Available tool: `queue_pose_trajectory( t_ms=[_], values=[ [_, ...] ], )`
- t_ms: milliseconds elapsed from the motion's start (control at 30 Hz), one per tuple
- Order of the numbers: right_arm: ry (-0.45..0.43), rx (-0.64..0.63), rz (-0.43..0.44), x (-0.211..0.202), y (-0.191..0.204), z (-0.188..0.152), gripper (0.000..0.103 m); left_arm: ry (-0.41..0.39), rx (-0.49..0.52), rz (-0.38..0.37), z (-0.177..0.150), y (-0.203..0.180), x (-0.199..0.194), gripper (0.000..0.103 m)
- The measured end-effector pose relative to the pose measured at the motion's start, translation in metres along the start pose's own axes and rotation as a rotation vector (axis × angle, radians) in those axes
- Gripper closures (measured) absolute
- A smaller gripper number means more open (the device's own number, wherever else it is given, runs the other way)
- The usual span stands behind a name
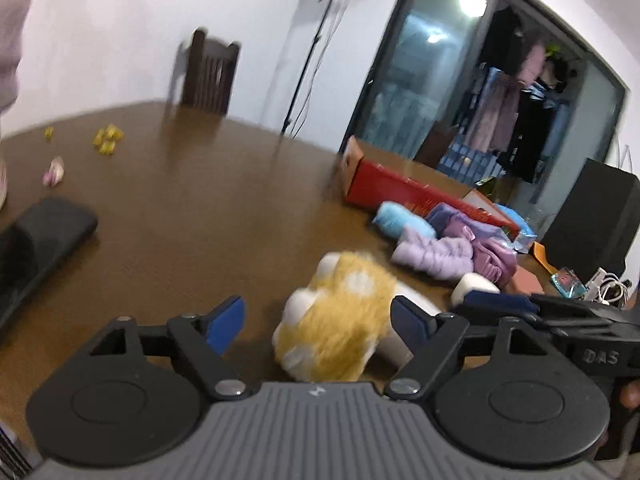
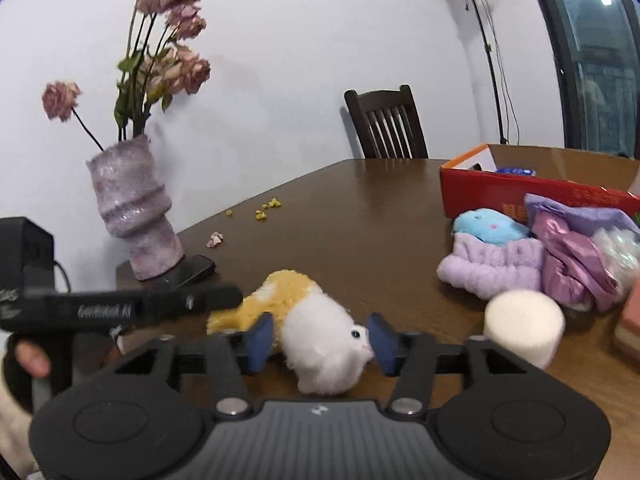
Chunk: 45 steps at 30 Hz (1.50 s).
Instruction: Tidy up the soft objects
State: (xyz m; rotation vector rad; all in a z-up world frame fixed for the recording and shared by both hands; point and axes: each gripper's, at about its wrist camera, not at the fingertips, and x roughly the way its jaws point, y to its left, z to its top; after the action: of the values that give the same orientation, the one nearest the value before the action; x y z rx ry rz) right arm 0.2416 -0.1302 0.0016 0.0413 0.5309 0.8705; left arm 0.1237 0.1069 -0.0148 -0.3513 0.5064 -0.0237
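Observation:
A yellow and white plush toy [image 2: 316, 328] lies on the brown table [image 2: 360, 216]. My right gripper [image 2: 320, 342] is open, its blue pads on either side of the toy's white head. My left gripper [image 1: 320, 322] is open around the toy's yellow end [image 1: 340, 316]. A pile of soft things lies to the right: a lilac fluffy band [image 2: 492, 268], a blue plush [image 2: 490, 226], purple cloth [image 2: 576, 260] and a white foam cylinder [image 2: 524, 328]. An open red cardboard box [image 2: 480, 188] stands behind the pile.
A purple vase [image 2: 132, 216] with dried roses stands at the table's left edge on a dark slab [image 2: 192, 270]. Yellow crumbs [image 2: 266, 208] and a pink petal [image 2: 216, 240] lie mid-table. A wooden chair [image 2: 386, 126] and a light stand [image 2: 490, 48] are behind.

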Motion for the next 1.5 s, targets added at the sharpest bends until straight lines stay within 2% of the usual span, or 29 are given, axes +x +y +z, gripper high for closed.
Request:
queue_pose_trajectory(
  t_ms=[33, 67, 100, 200, 267, 300, 400, 533, 567, 600, 633, 667, 700, 933, 1000, 1067, 1100, 1167, 1233, 1333, 1433, 1500],
  values=[
    [0.001, -0.004, 0.001, 0.008, -0.002, 0.001, 0.044, 0.012, -0.017, -0.018, -0.003, 0.003, 0.001, 0.029],
    [0.003, -0.001, 0.013, 0.013, -0.003, 0.002, 0.044, 0.021, -0.031, -0.037, -0.003, 0.006, 0.003, 0.048],
    [0.019, 0.011, 0.038, 0.023, -0.008, 0.003, 0.044, 0.038, -0.047, -0.056, -0.003, 0.009, 0.006, 0.055],
    [0.069, 0.023, 0.023, 0.036, -0.008, -0.004, 0.052, 0.032, -0.059, -0.079, 0.001, 0.011, 0.01, 0.056],
    [0.088, 0.026, 0.033, 0.019, -0.005, -0.006, 0.063, 0.048, -0.047, -0.143, 0.003, 0.004, 0.013, 0.057],
    [0.102, 0.031, 0.018, 0.006, -0.005, -0.01, 0.064, 0.069, -0.05, -0.194, 0.003, -0.001, 0.017, 0.057],
    [0.118, 0.045, -0.104, -0.046, -0.001, -0.03, 0.064, 0.128, 0.005, -0.31, -0.004, -0.037, 0.036, 0.056],
    [0.08, 0.171, -0.246, -0.105, -0.006, -0.052, 0.062, 0.187, 0.074, -0.447, -0.009, -0.083, 0.056, 0.055],
    [0.059, 0.191, -0.271, -0.115, -0.007, -0.055, 0.062, 0.197, 0.084, -0.466, -0.01, -0.09, 0.058, 0.048],
    [0.028, 0.213, -0.297, -0.125, -0.008, -0.058, 0.062, 0.202, 0.096, -0.473, -0.011, -0.094, 0.06, 0.044],
    [-0.006, 0.237, -0.324, -0.133, -0.01, -0.06, 0.055, 0.201, 0.109, -0.471, -0.012, -0.096, 0.061, 0.038],
    [-0.033, 0.257, -0.346, -0.138, -0.012, -0.062, 0.04, 0.198, 0.12, -0.467, -0.013, -0.096, 0.061, 0.037],
    [-0.049, 0.271, -0.361, -0.141, -0.015, -0.064, 0.037, 0.197, 0.125, -0.462, -0.014, -0.094, 0.061, 0.037],
    [0.015, 0.238, -0.292, -0.112, -0.02, -0.066, 0.038, 0.235, 0.015, -0.416, -0.013, -0.064, 0.056, 0.038],
    [0.036, 0.239, -0.286, -0.101, -0.022, -0.066, 0.042, 0.234, 0.013, -0.422, -0.015, -0.065, 0.054, 0.051],
    [0.035, 0.255, -0.272, -0.094, -0.026, -0.068, 0.05, 0.222, 0.009, -0.449, -0.014, -0.071, 0.055, 0.073],
    [0.032, 0.261, -0.257, -0.092, -0.027, -0.067, 0.056, 0.213, 0.013, -0.44, -0.012, -0.078, 0.056, 0.073],
    [0.014, 0.245, -0.294, -0.09, -0.027, -0.061, 0.058, 0.193, 0.041, -0.422, -0.004, -0.089, 0.061, 0.076],
    [-0.015, 0.229, -0.313, -0.094, -0.033, -0.052, 0.06, 0.16, 0.048, -0.443, 0.012, -0.101, 0.067, 0.076],
    [-0.099, 0.201, -0.336, -0.104, -0.051, -0.02, 0.06, 0.095, 0.088, -0.491, 0.058, -0.125, 0.083, 0.076],
    [-0.171, 0.14, -0.372, -0.103, -0.082, 0.032, 0.06, 0.019, 0.138, -0.506, 0.107, -0.15, 0.114, 0.077],
    [-0.195, 0.139, -0.391, -0.094, -0.107, 0.068, 0.06, 0.013, 0.158, -0.477, 0.143, -0.169, 0.148, 0.078]
  ],
)
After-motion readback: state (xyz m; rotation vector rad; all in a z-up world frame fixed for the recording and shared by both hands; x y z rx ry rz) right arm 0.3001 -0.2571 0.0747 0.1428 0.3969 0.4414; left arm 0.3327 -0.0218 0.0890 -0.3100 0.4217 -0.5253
